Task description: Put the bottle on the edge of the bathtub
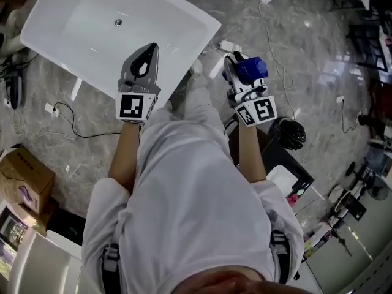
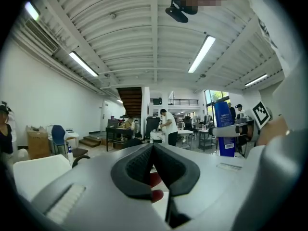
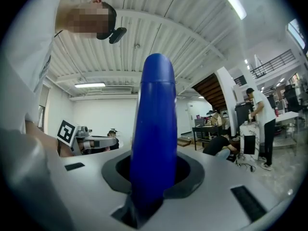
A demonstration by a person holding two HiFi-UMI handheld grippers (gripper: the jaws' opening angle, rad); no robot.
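Pinches tall blue plastic bottle (image 3: 155,129) upright in right gripper (image 3: 153,177), bound for white bathtub (image 1: 61,23) edge, far left; left gripper (image 2: 154,150) jaws pressed together, spare.

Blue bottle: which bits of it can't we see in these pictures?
Head view: the tall blue plastic bottle is partly covered by the right gripper.
Right gripper view: its bottom sinks out of sight between the jaws.
Left gripper view: its label print is too small to read.

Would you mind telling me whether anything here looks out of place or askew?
Nothing is spilled or damaged. The bathtub sits on a workshop floor with cables trailing beside it, which is an odd setting. The blue bottle is held in the right tool.
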